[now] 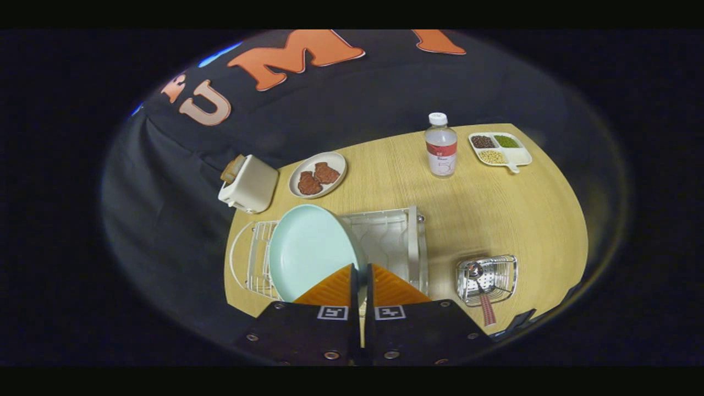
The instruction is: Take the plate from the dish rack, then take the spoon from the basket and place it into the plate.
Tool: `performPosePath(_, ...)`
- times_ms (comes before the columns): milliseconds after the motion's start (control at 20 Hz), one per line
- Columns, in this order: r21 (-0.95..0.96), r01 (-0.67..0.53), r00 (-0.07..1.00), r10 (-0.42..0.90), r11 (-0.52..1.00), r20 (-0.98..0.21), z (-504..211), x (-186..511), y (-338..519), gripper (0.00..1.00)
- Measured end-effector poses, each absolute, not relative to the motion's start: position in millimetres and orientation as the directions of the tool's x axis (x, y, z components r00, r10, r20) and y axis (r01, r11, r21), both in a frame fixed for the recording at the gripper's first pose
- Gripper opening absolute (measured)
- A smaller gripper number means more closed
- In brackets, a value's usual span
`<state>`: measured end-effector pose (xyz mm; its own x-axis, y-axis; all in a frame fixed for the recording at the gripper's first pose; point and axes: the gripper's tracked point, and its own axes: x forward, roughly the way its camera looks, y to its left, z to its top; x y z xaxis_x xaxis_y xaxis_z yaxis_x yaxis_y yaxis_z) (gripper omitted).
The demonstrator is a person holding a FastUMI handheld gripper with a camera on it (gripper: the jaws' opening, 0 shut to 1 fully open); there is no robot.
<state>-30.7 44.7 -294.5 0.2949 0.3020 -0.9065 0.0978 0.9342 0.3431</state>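
Note:
A pale mint plate [311,250] stands on edge over the left part of the metal dish rack [390,236], tilted with its face to the left. My gripper [361,267] is shut on the plate's right rim, which runs down between the two fingers. Whether the plate still rests in the rack or hangs just above it, I cannot tell. To the right of the fingers stands a small wire basket [498,275] near the table's front edge. A spoon [479,283] lies in it, its checked handle sticking out over the front rim.
Beyond the rack on the wooden table [495,214] are a white toaster [248,183], a plate of brown patties [318,174], a water bottle [441,146] and a divided tray of beans [499,148]. Bare tabletop lies between rack, bottle and basket.

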Motion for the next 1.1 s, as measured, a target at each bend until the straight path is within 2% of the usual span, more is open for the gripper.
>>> performPosePath(400, 0.384, 0.095, 0.32, 0.337, 0.919, -0.886, -269, -81, 15, 0.03)
performPosePath(1100, 0.472, 0.179, 0.245, 0.426, 0.863, -0.871, -327, -215, -16, 0.03)
